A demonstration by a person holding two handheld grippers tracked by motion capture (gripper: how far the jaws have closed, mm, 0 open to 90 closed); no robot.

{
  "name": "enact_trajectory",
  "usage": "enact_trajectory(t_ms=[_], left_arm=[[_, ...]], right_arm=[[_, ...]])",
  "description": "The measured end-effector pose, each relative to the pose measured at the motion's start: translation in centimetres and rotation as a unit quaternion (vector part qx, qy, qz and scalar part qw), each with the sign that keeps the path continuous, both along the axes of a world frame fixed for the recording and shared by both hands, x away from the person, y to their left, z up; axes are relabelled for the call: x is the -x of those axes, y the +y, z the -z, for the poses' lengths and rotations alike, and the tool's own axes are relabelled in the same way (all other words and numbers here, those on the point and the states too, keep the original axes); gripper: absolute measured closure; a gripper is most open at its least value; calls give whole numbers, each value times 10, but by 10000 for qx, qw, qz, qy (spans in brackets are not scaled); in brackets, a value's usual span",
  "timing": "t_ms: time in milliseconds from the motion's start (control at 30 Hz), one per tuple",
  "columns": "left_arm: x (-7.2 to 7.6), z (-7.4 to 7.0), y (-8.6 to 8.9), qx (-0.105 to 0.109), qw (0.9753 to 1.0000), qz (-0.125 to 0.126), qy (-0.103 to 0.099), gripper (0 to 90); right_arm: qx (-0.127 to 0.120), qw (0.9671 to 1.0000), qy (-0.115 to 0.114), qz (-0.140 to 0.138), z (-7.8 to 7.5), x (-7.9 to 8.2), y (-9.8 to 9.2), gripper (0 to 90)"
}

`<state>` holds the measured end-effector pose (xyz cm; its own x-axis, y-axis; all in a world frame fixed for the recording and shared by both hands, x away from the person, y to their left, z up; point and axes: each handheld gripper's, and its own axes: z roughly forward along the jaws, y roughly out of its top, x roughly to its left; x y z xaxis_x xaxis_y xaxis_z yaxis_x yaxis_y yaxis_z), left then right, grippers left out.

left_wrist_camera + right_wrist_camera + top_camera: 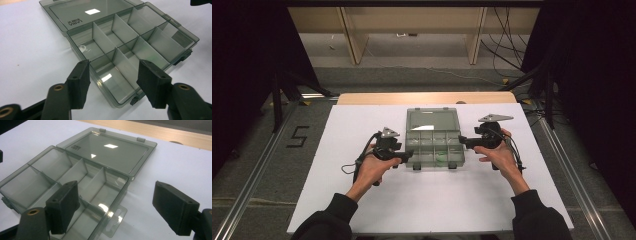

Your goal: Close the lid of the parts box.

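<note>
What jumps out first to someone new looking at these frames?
The smoky clear compartment box in the middle of the white table, its lid folded flat open on the far side. Next, the two black grippers flanking it: the left gripper at its near left corner, the right gripper at its right edge, both with jaws open. A small clear ring lies in one compartment.

I see black sleeves [329,220] at my wrists. Each gripper is black with squared jaw pads, brass-ringed screw holes behind them, a grey triangular plate [495,118] on top and a trailing cable [353,167].
</note>
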<state>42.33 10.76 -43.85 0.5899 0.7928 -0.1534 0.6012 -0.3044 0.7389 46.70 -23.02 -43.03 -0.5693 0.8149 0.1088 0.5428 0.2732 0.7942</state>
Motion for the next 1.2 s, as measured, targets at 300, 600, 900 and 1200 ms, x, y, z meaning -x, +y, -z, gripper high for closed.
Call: enact_trajectory(t_ms=[300, 600, 900, 1200], left_arm=[[-5, 5, 0, -66, 9998, -134, 108, 505], [-8, 16, -5, -109, 9993, -148, 319, 582], [-11, 26, -3, -54, 9987, -332, 384, 654], [-10, 26, -4, -70, 9980, -372, 500, 695]], right_arm=[[-25, 10000, 57, 0, 2, -1, 1, 221], [-51, 9999, 99, 34, 3, -9, 3, 224], [-39, 9995, 288, 122, 7, -27, 12, 236], [-61, 9988, 416, 238, 9, -51, 13, 240]])
